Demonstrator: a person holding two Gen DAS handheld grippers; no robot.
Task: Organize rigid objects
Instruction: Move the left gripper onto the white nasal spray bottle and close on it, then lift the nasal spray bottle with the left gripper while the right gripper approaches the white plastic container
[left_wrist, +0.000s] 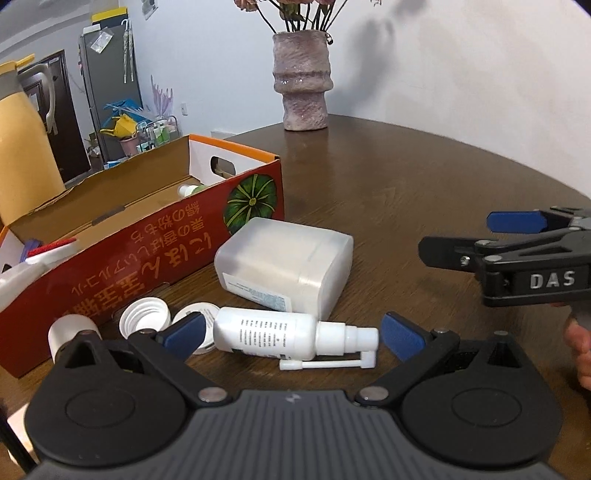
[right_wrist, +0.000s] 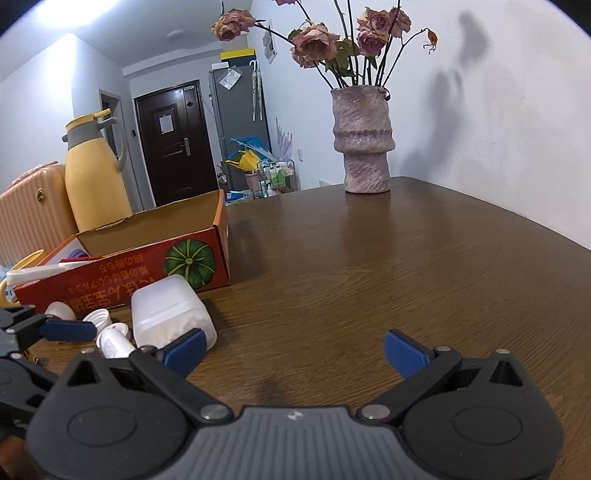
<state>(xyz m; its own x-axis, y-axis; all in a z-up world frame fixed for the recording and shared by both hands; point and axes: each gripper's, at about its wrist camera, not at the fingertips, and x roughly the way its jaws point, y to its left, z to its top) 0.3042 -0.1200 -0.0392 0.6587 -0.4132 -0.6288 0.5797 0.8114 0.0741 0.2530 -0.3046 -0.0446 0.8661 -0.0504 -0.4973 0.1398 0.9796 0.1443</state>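
Left wrist view, from the left: open red cardboard box (left_wrist: 147, 236) on the wooden table (left_wrist: 406, 192), loose white cap (left_wrist: 144, 320) just in front of it, then translucent white container (left_wrist: 284, 264) lying on its side. Left gripper (left_wrist: 291, 334) fingers spread wide, white spray bottle (left_wrist: 273, 334) lying flat on the table between them, unpinched. Right gripper (right_wrist: 293, 350) at far right, fingers spread, over bare table.

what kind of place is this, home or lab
Most likely a lived-in home: a wooden table bears a vase of dried roses, with a front door and an orange suitcase behind.
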